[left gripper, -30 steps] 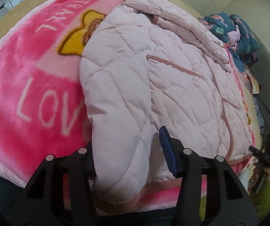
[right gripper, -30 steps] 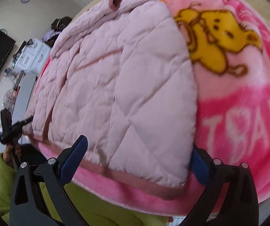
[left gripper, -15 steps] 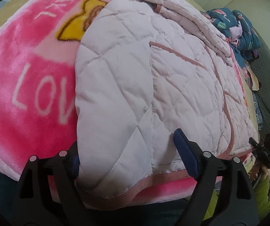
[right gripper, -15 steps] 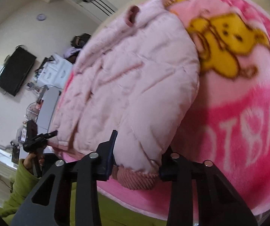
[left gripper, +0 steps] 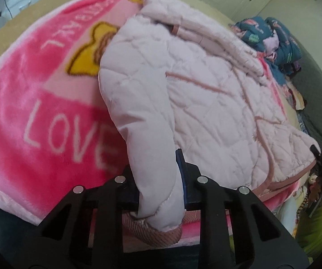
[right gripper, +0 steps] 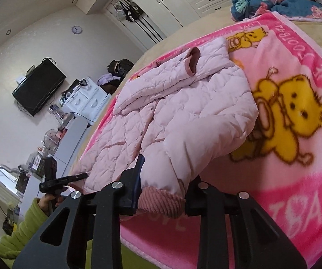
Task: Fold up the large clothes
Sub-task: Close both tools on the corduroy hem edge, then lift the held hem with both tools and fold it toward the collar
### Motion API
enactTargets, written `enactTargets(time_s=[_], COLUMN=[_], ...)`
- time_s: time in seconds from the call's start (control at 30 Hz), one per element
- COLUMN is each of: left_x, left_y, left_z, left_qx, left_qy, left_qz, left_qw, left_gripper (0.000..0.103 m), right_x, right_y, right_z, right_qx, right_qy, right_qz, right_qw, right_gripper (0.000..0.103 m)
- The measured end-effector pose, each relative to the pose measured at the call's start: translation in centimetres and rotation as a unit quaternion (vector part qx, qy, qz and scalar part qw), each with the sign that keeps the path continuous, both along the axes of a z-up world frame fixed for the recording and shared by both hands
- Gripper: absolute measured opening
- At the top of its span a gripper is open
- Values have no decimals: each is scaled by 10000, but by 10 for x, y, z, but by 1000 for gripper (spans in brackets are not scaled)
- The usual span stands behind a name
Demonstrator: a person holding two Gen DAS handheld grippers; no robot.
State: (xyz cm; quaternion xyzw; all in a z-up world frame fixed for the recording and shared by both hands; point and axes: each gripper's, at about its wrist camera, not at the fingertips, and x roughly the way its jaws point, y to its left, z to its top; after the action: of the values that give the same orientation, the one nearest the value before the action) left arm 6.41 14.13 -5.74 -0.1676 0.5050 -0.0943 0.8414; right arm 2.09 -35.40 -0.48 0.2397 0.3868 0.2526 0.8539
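The left claw [left gripper: 158,179] has just clamped onto one sleeve cuff [left gripper: 161,231] of the pink jacket [left gripper: 205,103]; the right claw [right gripper: 163,188] has just closed on the other cuff [right gripper: 161,201]. The jacket lies on the pink blanket [left gripper: 37,103] on the bed. The slick padded fabric could slip out, leaving 2 uneven folds.

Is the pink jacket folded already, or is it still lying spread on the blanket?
Mostly spread. The pink jacket lies open-length on the blanket; only its sleeve ends are lifted.
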Motion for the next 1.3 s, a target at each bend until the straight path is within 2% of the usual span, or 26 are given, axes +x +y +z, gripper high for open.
enactTargets(time_s=[0.17, 0.6, 1.03, 1.3], left_x=[0, 11, 36, 53], left_y=[-5, -9, -4, -8], left_z=[15, 60, 78, 90], left_qx=[48, -117, -251, -147], left_qy=[-279, -945, -1183, -1213], left_qz=[-7, 15, 32, -32], left_qw=[9996, 9955, 9927, 9925], left_gripper=[16, 16, 16, 16], right_x=[-1, 10, 32, 54], right_y=[1, -3, -8, -6], right_z=[-1, 7, 16, 26], right_qx=[5, 73, 241, 381], right_qy=[-43, -318, -576, -655], right_qz=[1, -20, -131, -271], right_qw=[10000, 9995, 9980, 9968], right_gripper=[27, 26, 26, 25])
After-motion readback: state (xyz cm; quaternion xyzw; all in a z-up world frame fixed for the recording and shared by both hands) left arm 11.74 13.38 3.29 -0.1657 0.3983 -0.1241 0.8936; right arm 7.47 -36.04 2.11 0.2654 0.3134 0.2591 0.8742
